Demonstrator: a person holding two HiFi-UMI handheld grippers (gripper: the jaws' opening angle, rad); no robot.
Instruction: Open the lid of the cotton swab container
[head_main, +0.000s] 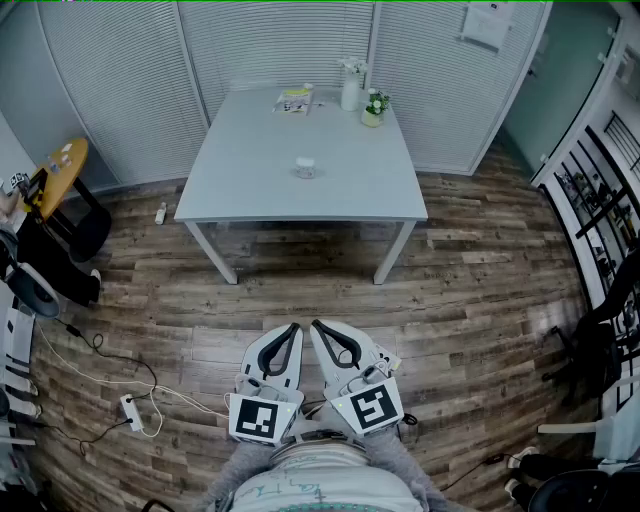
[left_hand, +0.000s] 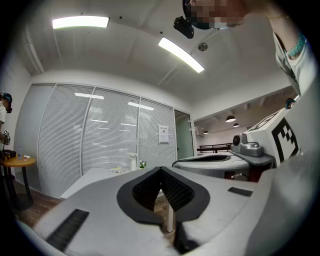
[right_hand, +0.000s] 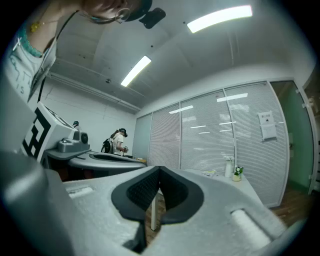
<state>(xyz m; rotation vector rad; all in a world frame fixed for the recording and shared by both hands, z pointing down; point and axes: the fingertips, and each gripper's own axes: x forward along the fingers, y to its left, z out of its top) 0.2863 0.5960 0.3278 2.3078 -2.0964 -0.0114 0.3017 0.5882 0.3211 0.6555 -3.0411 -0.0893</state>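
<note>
The cotton swab container (head_main: 306, 167) sat alone near the ctr of the white table (head_main: 250, 190), a bit toward the near edge, w/ bare tabletop on every side. It was too small in the head view to make out its lid.

The other items stood along the far edge, well apart from it: a yellow-and-white packet (head_main: 294, 100), a white bottle (head_main: 350, 92) and a small flower pot (head_main: 374, 108) just beside the bottle. That far edge ran close to the blinds (head_main: 280, 40). The near edge and both side edges faced open wood floor (head_main: 480, 300), and a wide strip of it lay btwn the near edge and you.

Off to your left a cable w/ a power strip (head_main: 130, 408) lay on the floor, and a round yellow side table (head_main: 60, 170) stood further out. On your right a black rack (head_main: 600, 190) lined the wall.

You held both tools low and close to your body, side by side, pointing level toward the table and well short of it. Your left gripper (head_main: 292, 327) had its jaws fully together, pads meeting, gripping nothing. Your right gripper (head_main: 317, 324) was the same: closed tight and empty. The two tips were near each other but apart.
</note>
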